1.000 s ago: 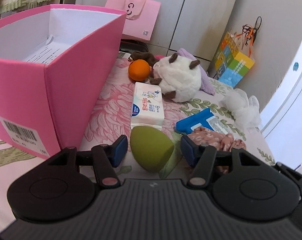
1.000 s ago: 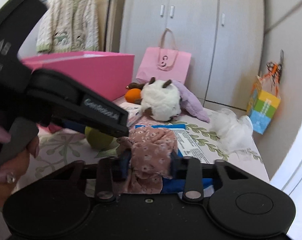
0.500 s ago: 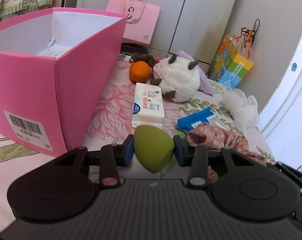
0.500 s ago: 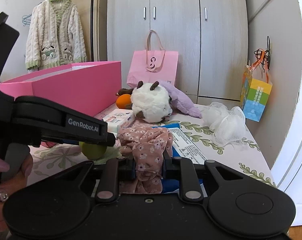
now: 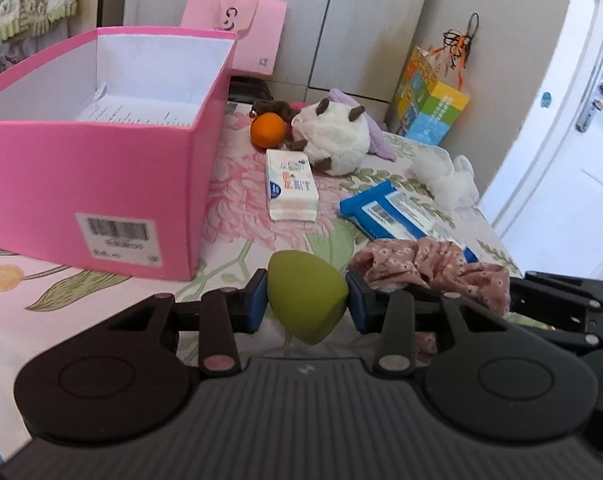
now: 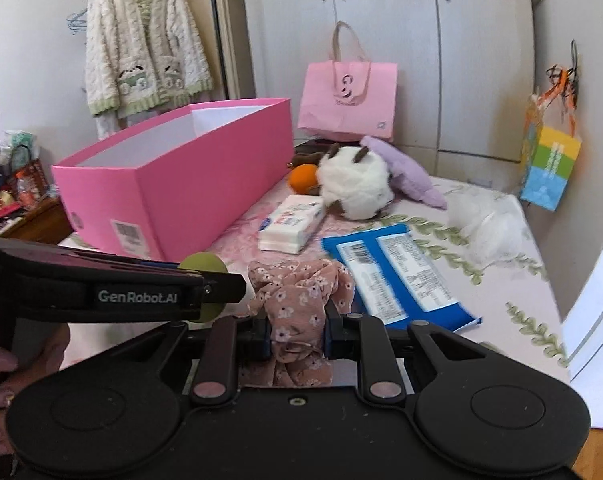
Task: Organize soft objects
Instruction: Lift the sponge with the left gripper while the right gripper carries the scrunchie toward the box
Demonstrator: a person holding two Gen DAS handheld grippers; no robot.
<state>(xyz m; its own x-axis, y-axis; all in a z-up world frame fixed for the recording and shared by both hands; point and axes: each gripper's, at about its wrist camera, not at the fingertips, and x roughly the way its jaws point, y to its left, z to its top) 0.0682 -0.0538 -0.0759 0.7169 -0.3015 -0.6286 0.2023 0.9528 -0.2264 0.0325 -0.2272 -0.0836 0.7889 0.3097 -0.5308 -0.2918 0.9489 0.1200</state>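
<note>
My left gripper [image 5: 306, 304] is shut on a green egg-shaped sponge [image 5: 305, 294] and holds it above the floral table, right of the open pink box [image 5: 101, 168]. My right gripper [image 6: 296, 334] is shut on a pink floral scrunchie [image 6: 299, 300], lifted just right of the left gripper; the scrunchie also shows in the left wrist view [image 5: 429, 268]. The sponge [image 6: 203, 266] peeks from behind the left gripper's body in the right wrist view. The pink box [image 6: 181, 184] stands open, with paper inside.
On the table beyond lie a tissue pack [image 5: 291, 184], a blue packet [image 5: 397, 216], a white plush [image 5: 333, 140], an orange ball [image 5: 267, 130], a purple soft item [image 6: 405, 174] and a white mesh puff [image 5: 445, 178]. A pink bag [image 6: 347, 100] and a colourful bag [image 6: 549, 164] stand at the back.
My left gripper closed on the green sponge and lifted it off the table. My right gripper rose with the scrunchie held.
</note>
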